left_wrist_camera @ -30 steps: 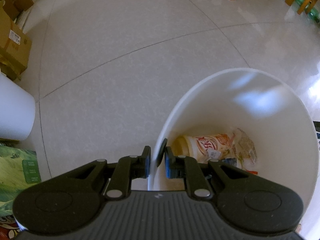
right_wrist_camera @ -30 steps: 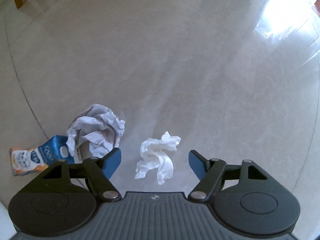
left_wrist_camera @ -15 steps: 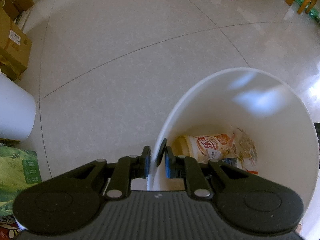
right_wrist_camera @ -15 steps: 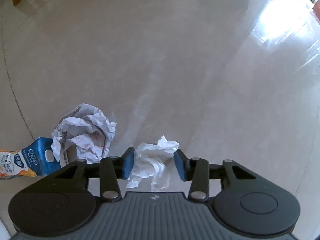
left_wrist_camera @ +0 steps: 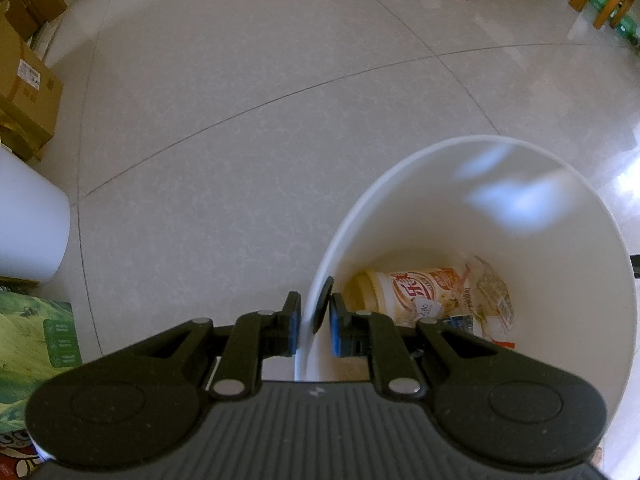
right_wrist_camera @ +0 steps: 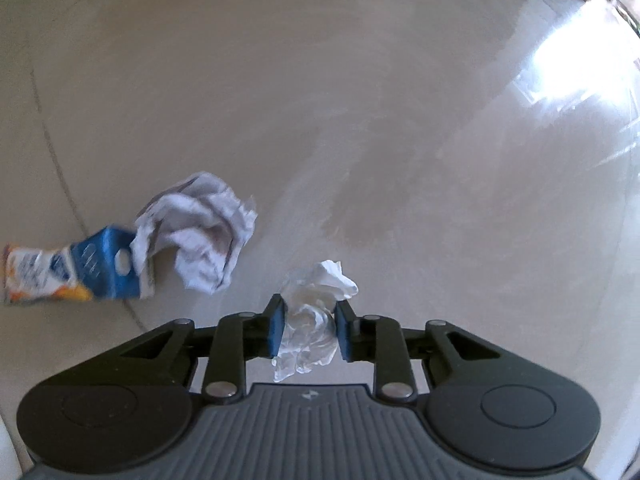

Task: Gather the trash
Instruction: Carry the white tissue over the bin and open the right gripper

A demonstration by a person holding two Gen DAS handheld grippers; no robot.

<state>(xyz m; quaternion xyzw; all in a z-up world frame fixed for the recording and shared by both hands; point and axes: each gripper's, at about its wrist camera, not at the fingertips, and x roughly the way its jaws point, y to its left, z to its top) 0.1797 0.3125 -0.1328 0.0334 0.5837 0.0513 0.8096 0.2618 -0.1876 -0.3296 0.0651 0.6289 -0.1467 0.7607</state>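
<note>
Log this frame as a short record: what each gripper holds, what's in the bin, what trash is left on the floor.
left gripper: fingers clamped on the rim of the white bin
right gripper: jaws closing, pads pressed on a crumpled white tissue
in bin: drink cup, clear wrapper
left on floor: crumpled paper, blue carton, touching each other

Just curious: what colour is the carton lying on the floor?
Blue, white and orange carton, clearest in the right wrist view.
</note>
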